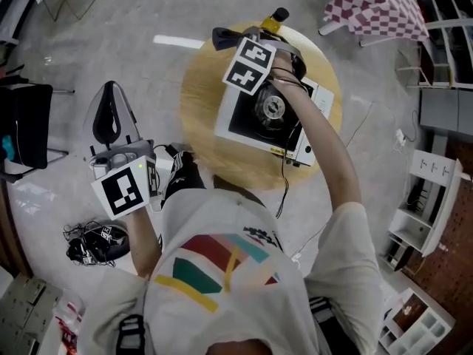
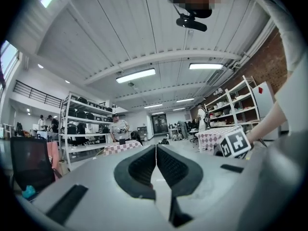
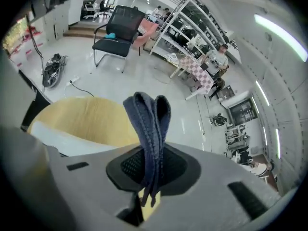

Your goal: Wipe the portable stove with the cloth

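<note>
The portable stove (image 1: 270,117), white with a black top and a round burner, sits on a round wooden table (image 1: 199,95). My right gripper (image 1: 235,41) hovers over the stove's far left corner and is shut on a folded dark blue cloth (image 1: 222,37). In the right gripper view the cloth (image 3: 148,124) sticks up out of the gripper (image 3: 149,165), with the table (image 3: 86,119) beyond. My left gripper (image 1: 111,106) is held off the table at the lower left. Its jaws (image 2: 156,162) are shut on nothing and point up into the room.
A yellow object with a black top (image 1: 273,21) stands at the table's far edge. A cable (image 1: 283,187) hangs off the stove's near side. A black chair (image 1: 26,124), a cable bundle (image 1: 92,242), a checkered table (image 1: 377,6) and white shelves (image 1: 429,198) surround the table.
</note>
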{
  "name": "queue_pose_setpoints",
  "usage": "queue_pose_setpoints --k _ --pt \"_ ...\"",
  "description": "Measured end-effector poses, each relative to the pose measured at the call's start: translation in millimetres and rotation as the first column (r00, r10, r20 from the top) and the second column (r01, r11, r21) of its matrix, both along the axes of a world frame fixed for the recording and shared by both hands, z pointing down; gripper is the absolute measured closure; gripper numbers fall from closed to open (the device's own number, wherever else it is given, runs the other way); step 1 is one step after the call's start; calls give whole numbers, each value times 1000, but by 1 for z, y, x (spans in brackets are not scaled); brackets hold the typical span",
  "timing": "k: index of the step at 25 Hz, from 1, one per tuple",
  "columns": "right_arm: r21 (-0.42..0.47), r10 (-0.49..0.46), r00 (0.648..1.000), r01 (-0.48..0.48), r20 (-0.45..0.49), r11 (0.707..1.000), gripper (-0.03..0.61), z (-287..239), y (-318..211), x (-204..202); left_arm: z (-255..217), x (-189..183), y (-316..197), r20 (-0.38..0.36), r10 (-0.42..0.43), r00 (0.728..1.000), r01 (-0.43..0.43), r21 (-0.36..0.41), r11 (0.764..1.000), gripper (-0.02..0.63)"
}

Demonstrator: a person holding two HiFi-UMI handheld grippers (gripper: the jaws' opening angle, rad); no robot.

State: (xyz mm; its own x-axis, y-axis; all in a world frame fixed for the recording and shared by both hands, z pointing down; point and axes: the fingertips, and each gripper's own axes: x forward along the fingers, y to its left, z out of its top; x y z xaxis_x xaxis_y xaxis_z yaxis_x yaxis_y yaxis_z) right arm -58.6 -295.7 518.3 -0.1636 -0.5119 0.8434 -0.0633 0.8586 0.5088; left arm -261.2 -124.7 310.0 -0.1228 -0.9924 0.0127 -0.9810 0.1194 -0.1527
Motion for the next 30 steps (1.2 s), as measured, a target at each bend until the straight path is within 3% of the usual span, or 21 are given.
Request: queue_pose_setpoints --k 4,13,19,23,30 --pt "-7 44 998 -44 -34 999 546 33 6 0 4 -21 1 -51 -43 998 43 7 999 606" --pt "-158 182 979 -167 87 973 546 45 36 -1 10 -25 -6 -76 -33 997 34 2 999 606" --pt "-204 165 977 -136 134 970 546 41 74 -6 11 -20 -8 -90 -5 996 6 11 1000 606" --pt "-295 161 971 -104 179 950 546 41 113 -11 14 -18 -8 -99 -3 995 4 7 1000 606" --pt "-371 85 979 -12 184 929 546 42 177 -19 12 -6 -5 -102 13 995 -11 17 1000 606"
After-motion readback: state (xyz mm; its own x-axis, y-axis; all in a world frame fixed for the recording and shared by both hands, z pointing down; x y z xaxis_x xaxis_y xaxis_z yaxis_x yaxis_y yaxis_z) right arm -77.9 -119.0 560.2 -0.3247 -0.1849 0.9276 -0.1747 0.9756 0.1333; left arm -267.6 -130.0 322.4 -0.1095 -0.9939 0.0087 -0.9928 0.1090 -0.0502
